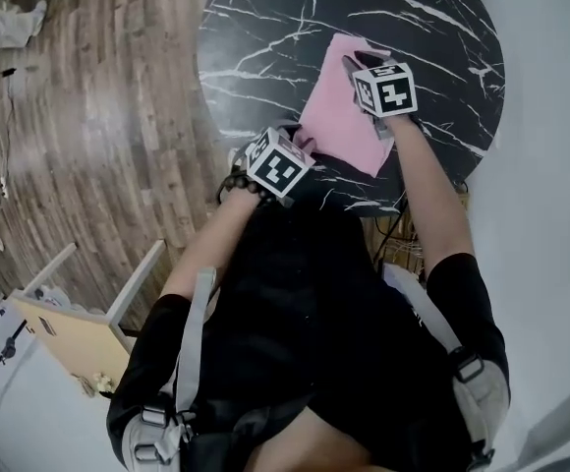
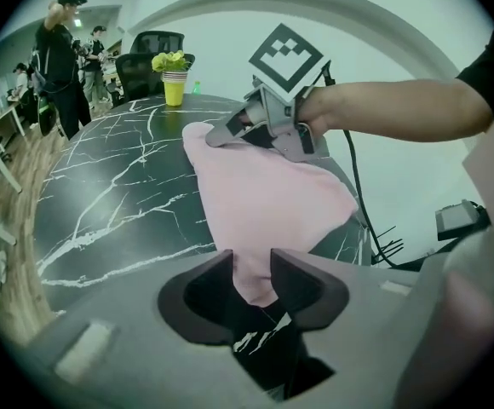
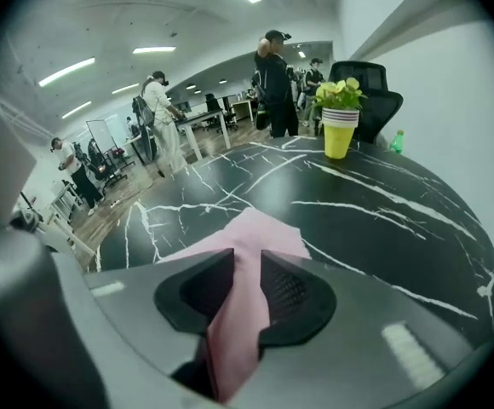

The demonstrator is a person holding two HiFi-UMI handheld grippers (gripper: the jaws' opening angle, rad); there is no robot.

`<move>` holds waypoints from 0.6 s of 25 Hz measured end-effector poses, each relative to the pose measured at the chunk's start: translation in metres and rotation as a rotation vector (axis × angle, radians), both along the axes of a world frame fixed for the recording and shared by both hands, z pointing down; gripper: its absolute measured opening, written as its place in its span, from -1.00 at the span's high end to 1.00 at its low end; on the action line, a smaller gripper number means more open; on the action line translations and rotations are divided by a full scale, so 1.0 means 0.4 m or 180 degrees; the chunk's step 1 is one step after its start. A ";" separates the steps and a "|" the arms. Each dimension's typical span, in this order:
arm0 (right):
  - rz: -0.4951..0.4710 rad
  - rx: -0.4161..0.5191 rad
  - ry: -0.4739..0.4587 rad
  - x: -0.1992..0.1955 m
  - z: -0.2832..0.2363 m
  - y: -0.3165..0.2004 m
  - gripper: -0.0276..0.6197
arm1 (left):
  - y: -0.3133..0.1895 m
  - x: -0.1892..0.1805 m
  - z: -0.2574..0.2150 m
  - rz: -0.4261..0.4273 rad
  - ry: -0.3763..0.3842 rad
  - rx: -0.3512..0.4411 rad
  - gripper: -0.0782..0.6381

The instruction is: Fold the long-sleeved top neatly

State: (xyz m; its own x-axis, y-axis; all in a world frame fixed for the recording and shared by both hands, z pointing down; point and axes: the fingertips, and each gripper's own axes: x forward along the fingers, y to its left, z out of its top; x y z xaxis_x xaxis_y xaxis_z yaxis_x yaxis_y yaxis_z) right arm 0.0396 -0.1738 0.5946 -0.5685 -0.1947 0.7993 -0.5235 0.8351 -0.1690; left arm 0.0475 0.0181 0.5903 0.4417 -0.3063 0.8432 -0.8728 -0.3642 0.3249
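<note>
A pink long-sleeved top (image 1: 339, 116) lies folded into a narrow panel on the round black marble table (image 1: 265, 37). My right gripper (image 1: 354, 64) is at its far end and shut on a bunched fold of the pink cloth (image 3: 247, 233), which runs back between the jaws (image 3: 245, 267). The left gripper view shows that gripper (image 2: 230, 130) pinching the top's far corner. My left gripper (image 1: 305, 144) is at the near end. Its jaws (image 2: 251, 267) stand open with the near corner of the top (image 2: 264, 203) lying loose between them.
A yellow cup with a plant (image 3: 339, 130) stands at the table's far side, with a black office chair (image 3: 375, 92) behind it. Several people (image 3: 272, 83) stand farther off. A black cable (image 2: 358, 203) hangs past the table's right edge. Wood floor (image 1: 98, 116) lies left.
</note>
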 end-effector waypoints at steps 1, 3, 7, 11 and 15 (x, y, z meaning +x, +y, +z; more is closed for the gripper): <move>0.0032 -0.0003 0.0052 0.003 0.011 -0.005 0.58 | 0.005 -0.001 0.003 -0.0014 0.0001 -0.0011 0.37; 0.0052 0.0017 0.0056 0.001 0.020 -0.007 0.58 | 0.016 -0.003 0.008 -0.0010 0.0000 -0.0036 0.37; 0.0091 0.0147 -0.0076 -0.003 -0.004 -0.003 0.58 | 0.029 -0.013 0.003 0.0057 -0.0003 -0.0002 0.37; 0.0360 0.0288 -0.0318 0.025 -0.095 -0.002 0.58 | 0.031 -0.040 -0.028 0.0090 0.0047 0.0112 0.37; 0.0713 0.0418 -0.0597 0.089 -0.208 0.043 0.59 | 0.024 -0.069 -0.109 -0.0001 0.0255 0.0323 0.40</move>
